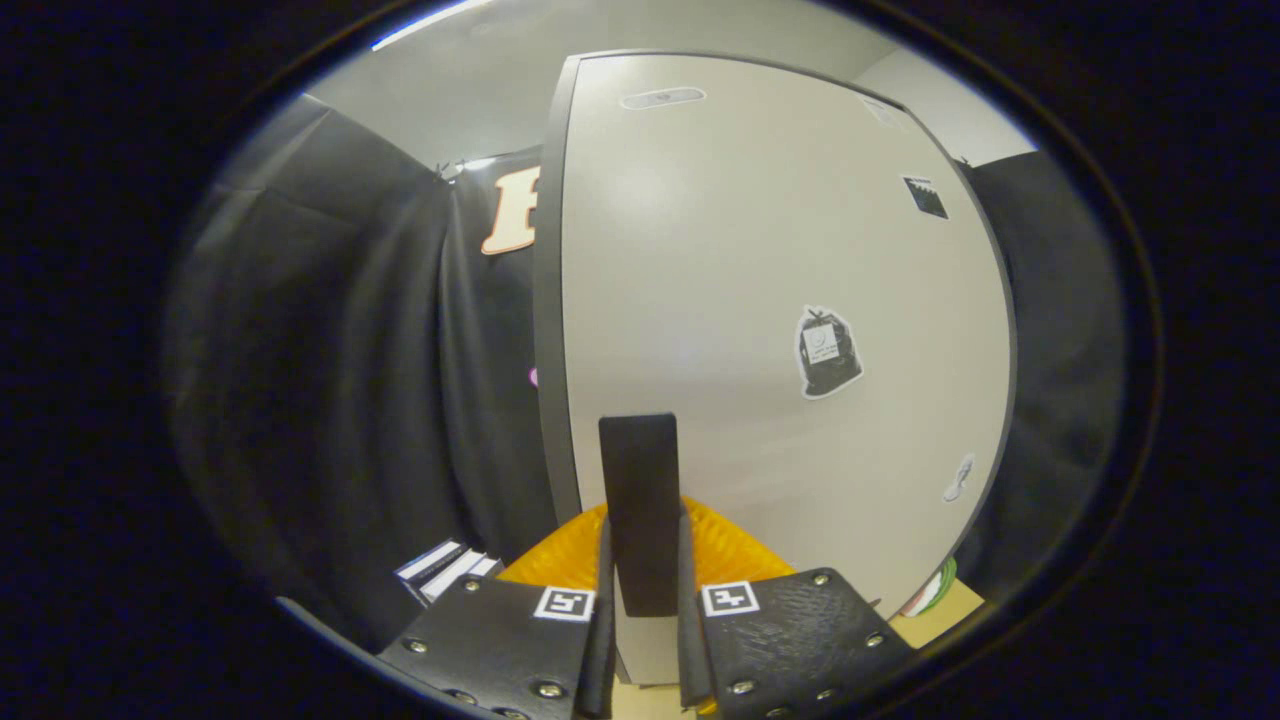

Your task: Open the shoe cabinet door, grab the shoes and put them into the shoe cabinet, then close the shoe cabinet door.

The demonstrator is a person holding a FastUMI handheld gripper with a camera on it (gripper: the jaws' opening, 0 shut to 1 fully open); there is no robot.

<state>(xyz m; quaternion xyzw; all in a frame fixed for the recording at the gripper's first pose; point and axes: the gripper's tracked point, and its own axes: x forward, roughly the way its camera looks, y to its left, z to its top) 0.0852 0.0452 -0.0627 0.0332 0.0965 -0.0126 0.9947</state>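
The pale shoe cabinet door (pixel 760 260) stands upright right in front of me, taking up most of what lies ahead. A dark flat handle (pixel 638 470) runs vertically near the door's left edge. My gripper (pixel 641 575) is shut on this handle, one finger pressed to each side of its lower part. The door's dark left edge (pixel 548 300) shows as a thin band against the black cloth. I cannot tell whether the door is closed or slightly ajar.
Several stickers dot the door, one a dark bag shape (pixel 828 352). A black-and-white box (pixel 445 570) lies low to the left of the fingers. At the door's lower right is a green-and-white object (pixel 935 588) on a light wooden surface (pixel 945 612). Black cloth hangs on both sides.
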